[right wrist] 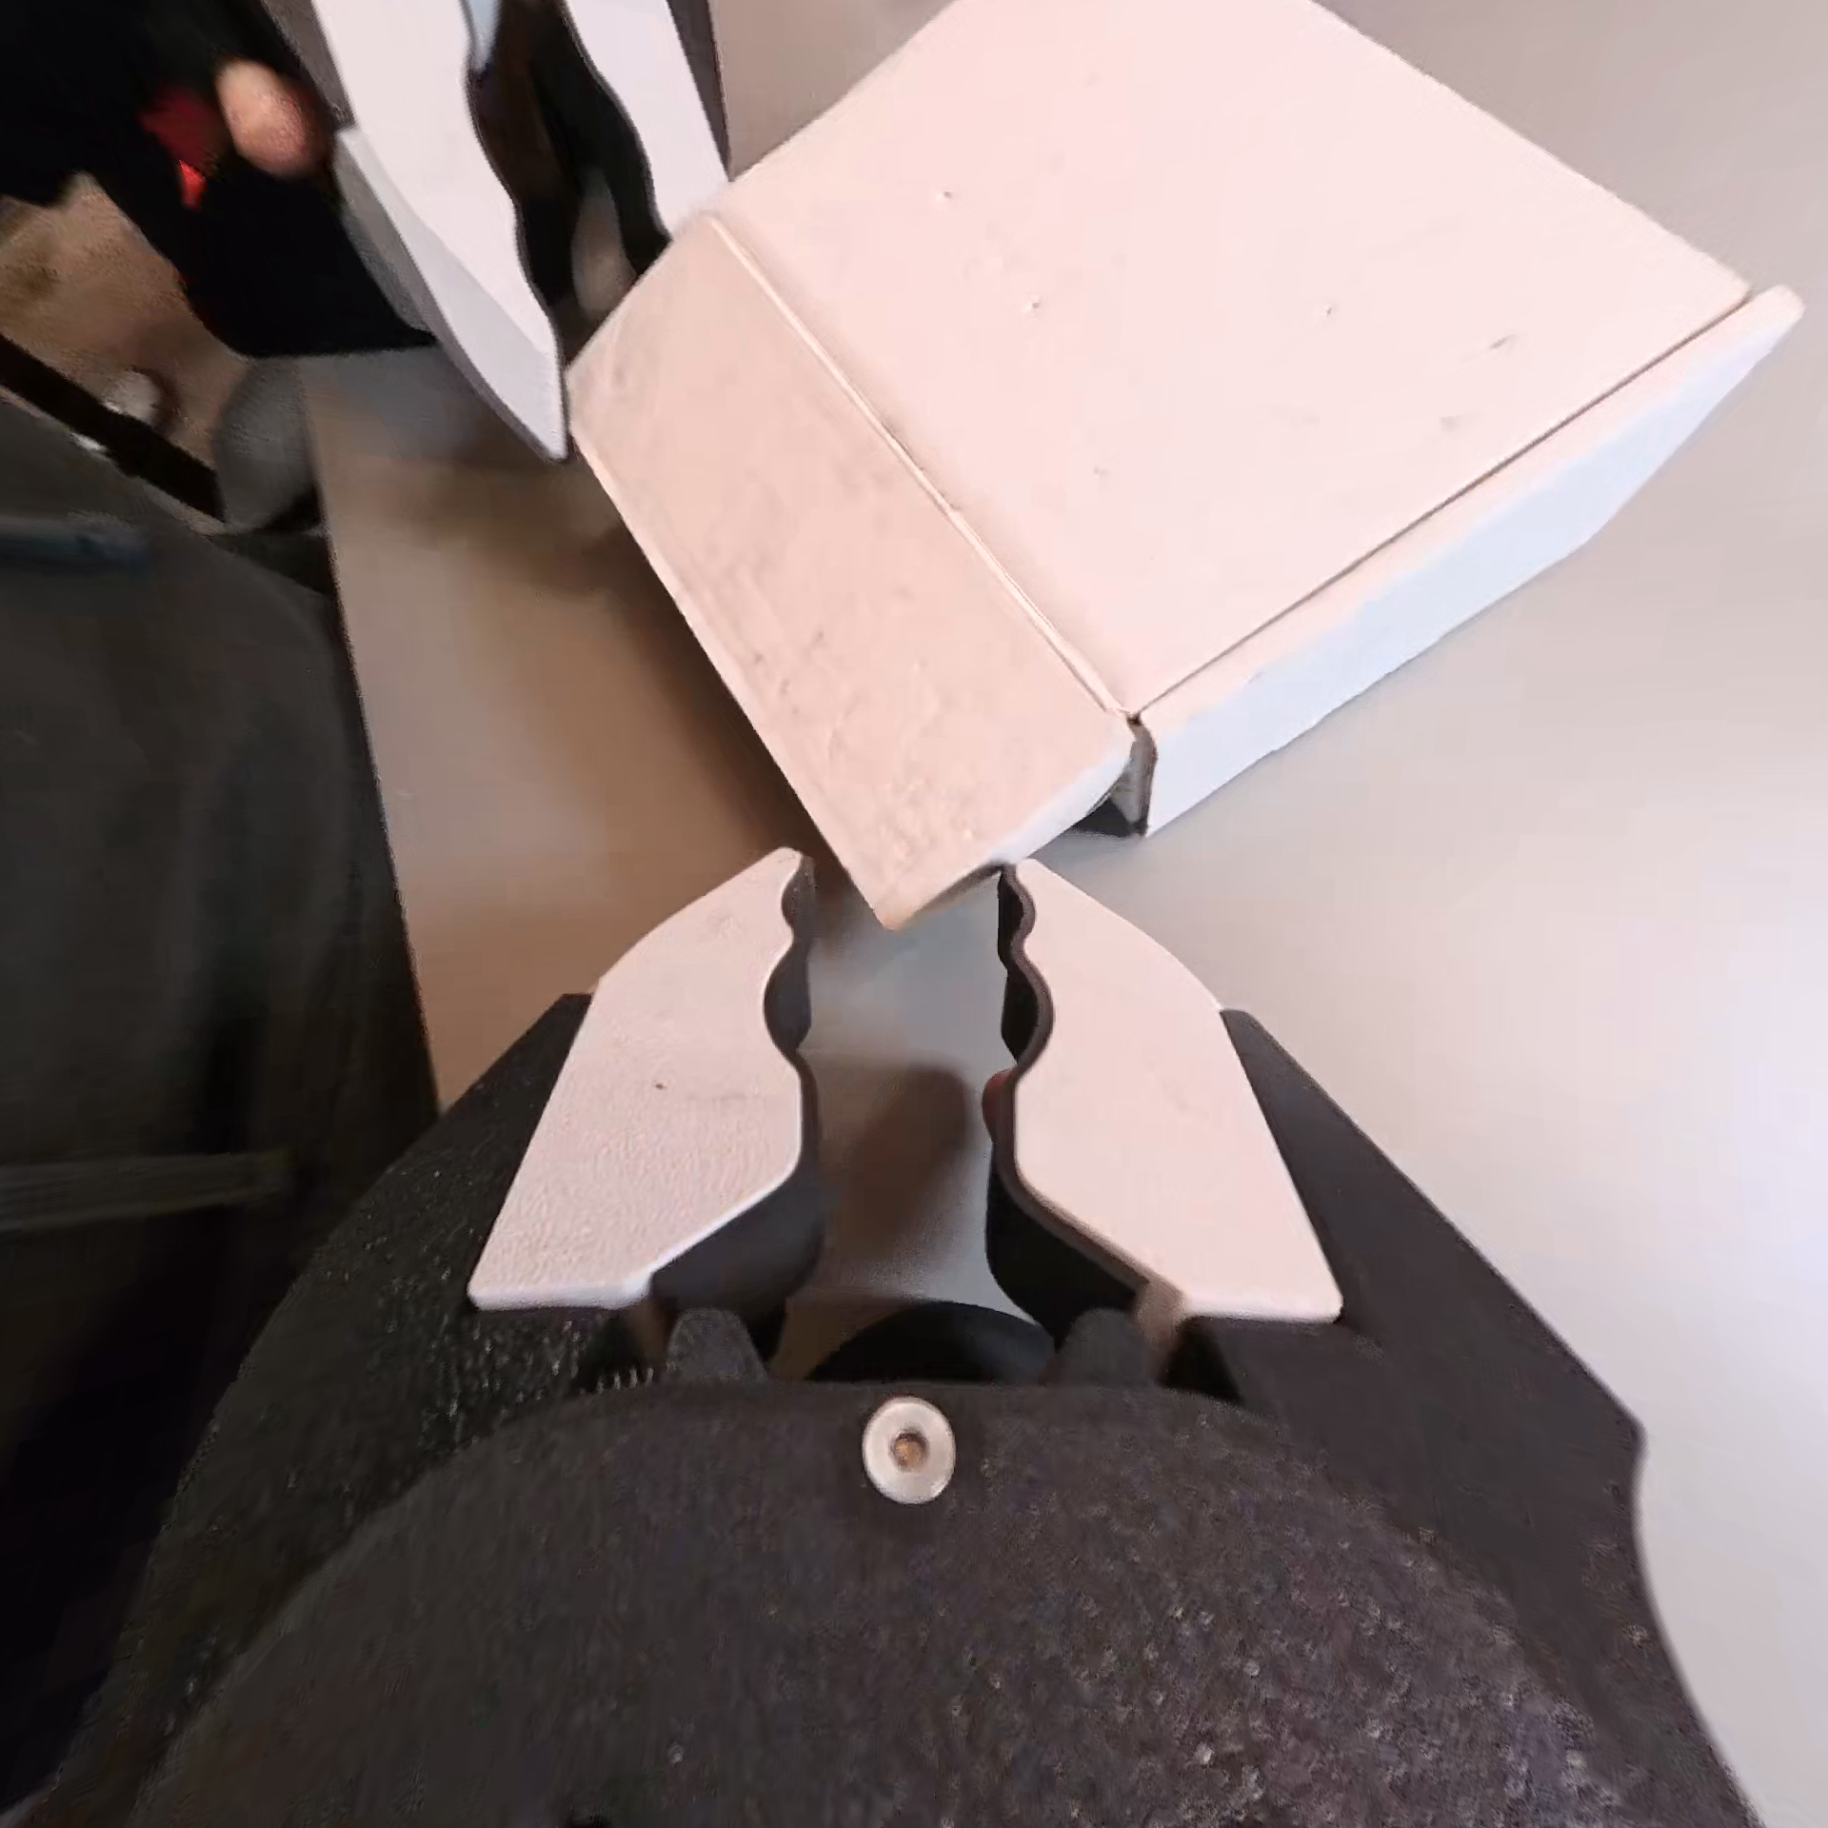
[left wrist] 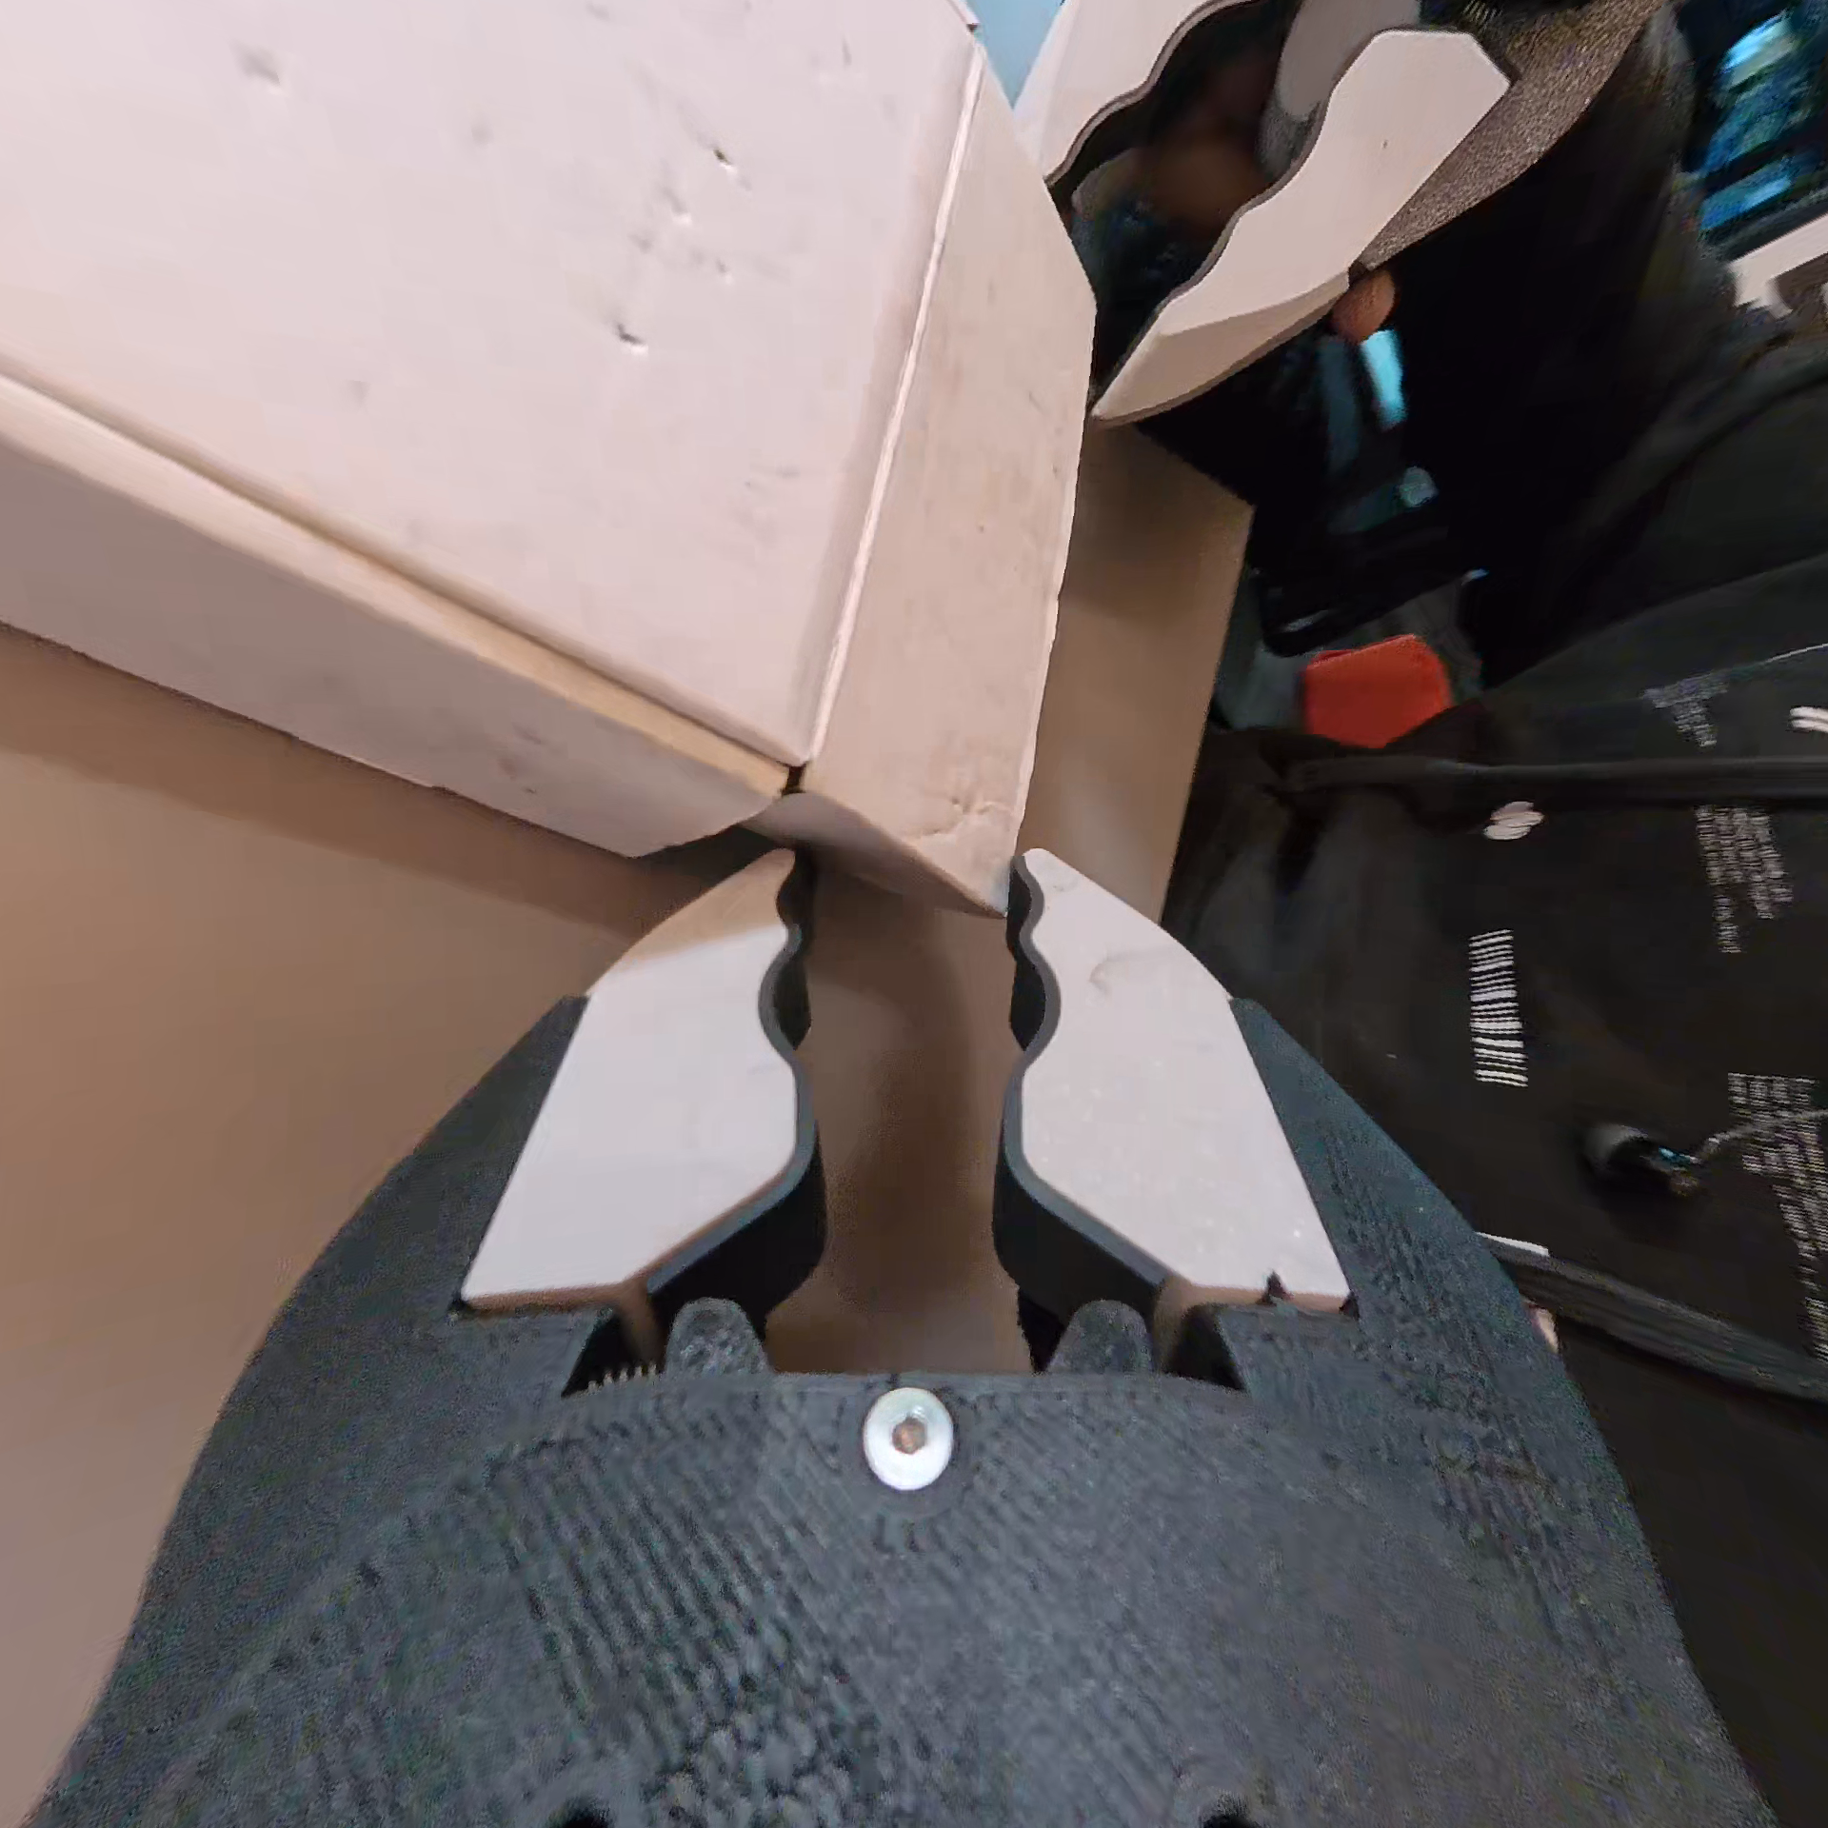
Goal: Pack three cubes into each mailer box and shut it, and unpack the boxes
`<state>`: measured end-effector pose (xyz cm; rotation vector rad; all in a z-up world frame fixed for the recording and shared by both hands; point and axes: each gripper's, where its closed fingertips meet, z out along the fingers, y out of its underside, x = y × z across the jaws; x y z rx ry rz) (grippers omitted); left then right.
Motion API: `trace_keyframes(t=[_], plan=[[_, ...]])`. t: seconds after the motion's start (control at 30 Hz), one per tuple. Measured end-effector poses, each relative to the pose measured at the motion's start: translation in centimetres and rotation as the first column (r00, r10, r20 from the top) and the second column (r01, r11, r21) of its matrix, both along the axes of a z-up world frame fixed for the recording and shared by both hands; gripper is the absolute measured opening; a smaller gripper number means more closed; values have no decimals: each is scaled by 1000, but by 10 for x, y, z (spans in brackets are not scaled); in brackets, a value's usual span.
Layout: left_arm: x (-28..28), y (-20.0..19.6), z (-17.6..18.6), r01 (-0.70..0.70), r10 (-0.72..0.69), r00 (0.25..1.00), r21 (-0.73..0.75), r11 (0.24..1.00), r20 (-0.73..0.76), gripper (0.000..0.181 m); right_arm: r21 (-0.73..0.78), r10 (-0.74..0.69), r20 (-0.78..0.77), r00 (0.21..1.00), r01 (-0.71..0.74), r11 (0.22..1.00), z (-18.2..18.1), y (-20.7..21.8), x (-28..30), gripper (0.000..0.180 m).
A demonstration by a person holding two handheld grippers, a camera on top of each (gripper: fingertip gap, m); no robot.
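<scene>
A closed white mailer box [left wrist: 554, 326] lies on the tan table [left wrist: 247, 1039]. My left gripper [left wrist: 905, 875] is open, and a lower corner of the box sits between its tips, touching the right fingertip [left wrist: 1039, 890]. In the right wrist view the same box [right wrist: 1138, 415] has its near corner between the tips of my open right gripper [right wrist: 900, 880]. Each gripper shows in the other's view, at opposite ends of one side of the box: the right gripper [left wrist: 1276, 198] and the left gripper [right wrist: 554, 297]. No cubes show on the table.
The table's edge [left wrist: 1212, 613] runs close beside the box on the person's side. Beyond it are a person's dark clothes [left wrist: 1583, 940] and a red block-like thing [left wrist: 1375, 692]. Bare table [right wrist: 1434, 989] lies to the right in the right wrist view.
</scene>
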<state>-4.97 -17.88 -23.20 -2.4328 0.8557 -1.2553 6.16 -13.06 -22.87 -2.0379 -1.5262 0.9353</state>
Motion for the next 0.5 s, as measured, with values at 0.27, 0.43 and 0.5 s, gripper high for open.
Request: trace_keyframes(t=[0.27,0.43,0.5], plan=[[-14,11,2,-108,106,994,49,993,34,36,-2,13,-44,999,-13,1000,2,-3,3,41],[-24,12,5,-137,138,990,127,982,1,36,-57,-42,-90,995,37,998,10,4,-2,39],[-27,5,5,-105,107,994,110,988,-9,36,-92,-55,-87,995,47,995,9,3,-5,37]])
